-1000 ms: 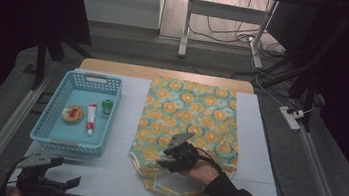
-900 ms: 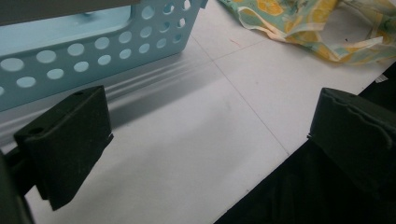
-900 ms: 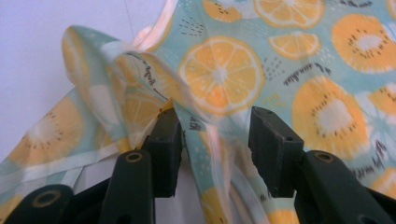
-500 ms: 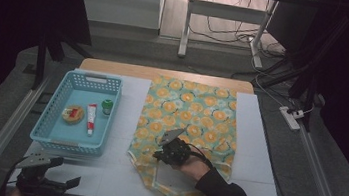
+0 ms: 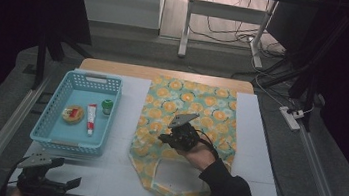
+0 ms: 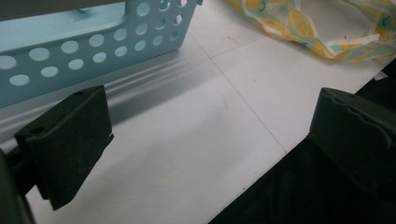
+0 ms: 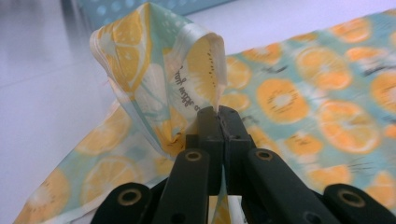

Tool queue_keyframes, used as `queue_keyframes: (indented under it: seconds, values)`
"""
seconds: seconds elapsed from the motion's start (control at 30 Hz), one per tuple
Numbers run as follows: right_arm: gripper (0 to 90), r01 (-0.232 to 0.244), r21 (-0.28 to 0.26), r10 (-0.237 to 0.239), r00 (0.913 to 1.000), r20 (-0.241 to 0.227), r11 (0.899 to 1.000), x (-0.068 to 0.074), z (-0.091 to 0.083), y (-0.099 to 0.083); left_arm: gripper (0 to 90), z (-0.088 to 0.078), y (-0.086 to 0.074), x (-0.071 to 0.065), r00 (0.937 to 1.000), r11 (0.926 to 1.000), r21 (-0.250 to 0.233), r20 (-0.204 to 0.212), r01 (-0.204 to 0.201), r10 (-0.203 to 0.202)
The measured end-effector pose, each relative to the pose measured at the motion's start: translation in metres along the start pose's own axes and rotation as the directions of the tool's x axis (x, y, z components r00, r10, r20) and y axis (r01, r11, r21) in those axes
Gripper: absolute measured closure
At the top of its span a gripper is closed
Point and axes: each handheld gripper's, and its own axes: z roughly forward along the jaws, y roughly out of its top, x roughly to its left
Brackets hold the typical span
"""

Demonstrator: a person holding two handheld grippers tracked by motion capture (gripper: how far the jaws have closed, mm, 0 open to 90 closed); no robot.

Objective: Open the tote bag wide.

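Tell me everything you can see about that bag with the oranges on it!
The bag is thin and shiny, like plastic film, pale teal with orange and lemon slices printed all over. It lies flat on the white table, right of the blue basket, its looped handles at the near end. The right tongs are shut on a fold of one handle strip, pulling it up off the table. Small dark writing shows on the lifted strip.
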Motion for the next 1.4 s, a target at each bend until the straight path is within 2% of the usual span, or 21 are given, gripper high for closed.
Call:
queue_keyframes:
  seconds: [0.2, 0.37, 0.57, 0.83, 1.1, 1.4]
  values:
    - [89.6, -0.025, -0.049, 0.027, 0.9987, 0.044, 0.998, -0.015, -0.016, 0.013, 0.0, -0.001, 0.001, 0.0, 1.0, 1.0, -0.004, 0.006, 0.006, -0.006]
    - [89.7, -0.054, -0.095, 0.06, 0.9965, 0.058, 0.994, -0.029, -0.03, 0.025, 0.0, -0.001, 0.001, 0.001, 0.9999, 0.9999, -0.009, 0.008, 0.012, -0.012]
    - [89.7, -0.049, -0.135, 0.061, 0.9944, 0.086, 0.99, -0.039, -0.049, 0.042, 0.0, 0.0, 0.0, 0.002, 1.0, 0.9999, -0.009, 0.006, 0.007, -0.007]
    - [89.7, -0.062, -0.188, 0.08, 0.9925, 0.092, 0.98, -0.05, -0.07, 0.064, 0.0, 0.0, 0.0, 0.002, 0.9999, 0.9999, -0.01, 0.005, 0.011, -0.011]
    - [89.7, -0.058, -0.21, 0.081, 0.9912, 0.105, 0.976, -0.055, -0.083, 0.081, 0.0, -0.001, -0.001, 0.003, 0.9998, 0.9998, -0.013, -0.012, 0.013, -0.013]
    - [89.7, -0.065, -0.217, 0.091, 0.9895, 0.112, 0.974, -0.059, -0.087, 0.084, 0.0, -0.001, -0.001, 0.003, 0.9998, 0.9998, -0.014, -0.012, 0.016, -0.016]
